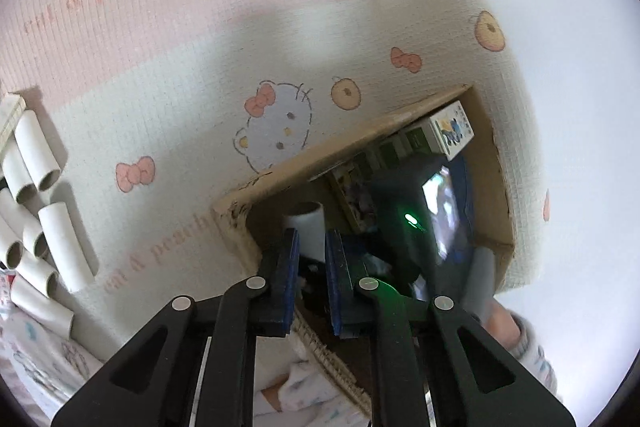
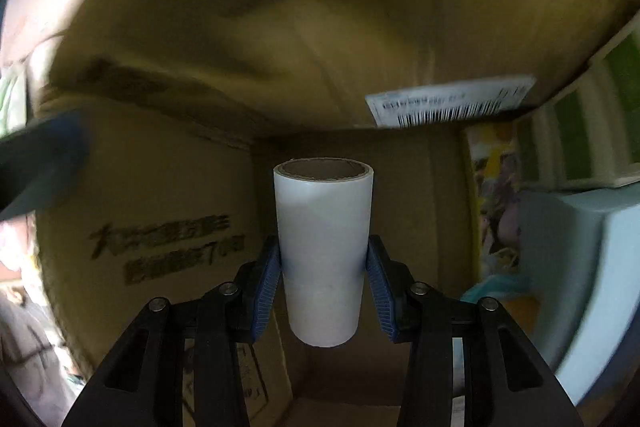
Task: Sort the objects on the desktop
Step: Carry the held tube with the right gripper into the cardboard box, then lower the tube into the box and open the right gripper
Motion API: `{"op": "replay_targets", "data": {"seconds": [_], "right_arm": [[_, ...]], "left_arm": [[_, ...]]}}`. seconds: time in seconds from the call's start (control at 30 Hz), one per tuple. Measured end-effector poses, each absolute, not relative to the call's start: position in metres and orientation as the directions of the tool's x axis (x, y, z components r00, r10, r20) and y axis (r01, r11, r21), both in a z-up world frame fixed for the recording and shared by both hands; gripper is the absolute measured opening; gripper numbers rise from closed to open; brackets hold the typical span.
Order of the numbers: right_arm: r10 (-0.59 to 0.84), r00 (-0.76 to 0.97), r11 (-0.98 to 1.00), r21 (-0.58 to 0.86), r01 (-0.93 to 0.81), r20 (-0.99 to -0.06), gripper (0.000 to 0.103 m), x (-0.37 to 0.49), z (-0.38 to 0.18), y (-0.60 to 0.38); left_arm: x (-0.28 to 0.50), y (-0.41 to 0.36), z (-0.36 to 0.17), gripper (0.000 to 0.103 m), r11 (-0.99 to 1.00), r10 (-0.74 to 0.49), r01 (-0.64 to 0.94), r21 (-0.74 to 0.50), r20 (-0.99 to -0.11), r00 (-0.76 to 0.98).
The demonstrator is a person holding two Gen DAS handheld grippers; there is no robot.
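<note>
Holding: right gripper (image 2: 324, 267) clamps a white roll with a brown cardboard core (image 2: 324, 247); both blue pads (image 2: 269, 287) press its sides about halfway along, and the open core end points away from the camera.
Roll's place: down inside the cardboard box (image 2: 160, 207), hanging clear of the box floor, brown walls on every side of the right wrist view.
Box interior: printed dark lettering on the wall at 8 o'clock of the roll; a white barcode label (image 2: 452, 103) on the flap at 1 o'clock; green-and-white cartons (image 2: 592, 131) at 2 o'clock; a pale blue container (image 2: 580, 267) at 3 to 4 o'clock; a colourful printed pack (image 2: 496, 195) between the roll and that container.
Left gripper: left gripper (image 1: 312, 267) hovers over the near corner of the box (image 1: 240, 223); its jaws stand narrow, almost together, with nothing seen gripped between the blue pads (image 1: 291, 267).
Seen past it: the same roll (image 1: 306, 227) shows just beyond the left fingertips inside the box, beside the dark body of the right gripper with a green light (image 1: 410, 219) at 3 o'clock.
Box top: a small illustrated carton (image 1: 450, 131) lies at the far corner, at 1 o'clock.
Surface: box sits on a cartoon-cat mat (image 1: 180, 67).
Remaining items: a cluster of white tubes (image 1: 44, 219) lies on the mat at 9 o'clock, well apart from the box.
Person: patterned sleeve (image 1: 536, 355) at 4 o'clock.
</note>
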State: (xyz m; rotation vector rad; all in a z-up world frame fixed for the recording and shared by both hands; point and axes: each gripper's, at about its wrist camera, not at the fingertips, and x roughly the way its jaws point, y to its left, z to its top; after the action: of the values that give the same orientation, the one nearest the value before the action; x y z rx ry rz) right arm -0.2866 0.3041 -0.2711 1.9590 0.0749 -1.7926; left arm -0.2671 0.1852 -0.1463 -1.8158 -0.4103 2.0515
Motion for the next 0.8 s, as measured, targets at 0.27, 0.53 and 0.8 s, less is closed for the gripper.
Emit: {"op": "replay_targets", "data": {"seconds": [0.27, 0.53, 0.8], "right_arm": [[-0.274, 0.231, -0.876, 0.341, 0.340, -0.934, 0.040, -0.295, -0.298, 0.297], [-0.334, 0.258, -0.882, 0.397, 0.253, -0.907, 0.040, -0.298, -0.303, 0.304], [-0.383, 0.269, -0.871, 0.443, 0.214, -0.884, 0.034, -0.297, -0.308, 0.305]], "left_arm": [[-0.262, 0.181, -0.143, 0.015, -0.882, 0.470, -0.104, -0.460, -0.876, -0.108], [-0.253, 0.193, -0.131, 0.019, -0.868, 0.483, -0.193, -0.458, -0.869, -0.110], [-0.250, 0.192, -0.140, 0.021, -0.856, 0.504, -0.181, -0.485, -0.860, -0.081]]}}
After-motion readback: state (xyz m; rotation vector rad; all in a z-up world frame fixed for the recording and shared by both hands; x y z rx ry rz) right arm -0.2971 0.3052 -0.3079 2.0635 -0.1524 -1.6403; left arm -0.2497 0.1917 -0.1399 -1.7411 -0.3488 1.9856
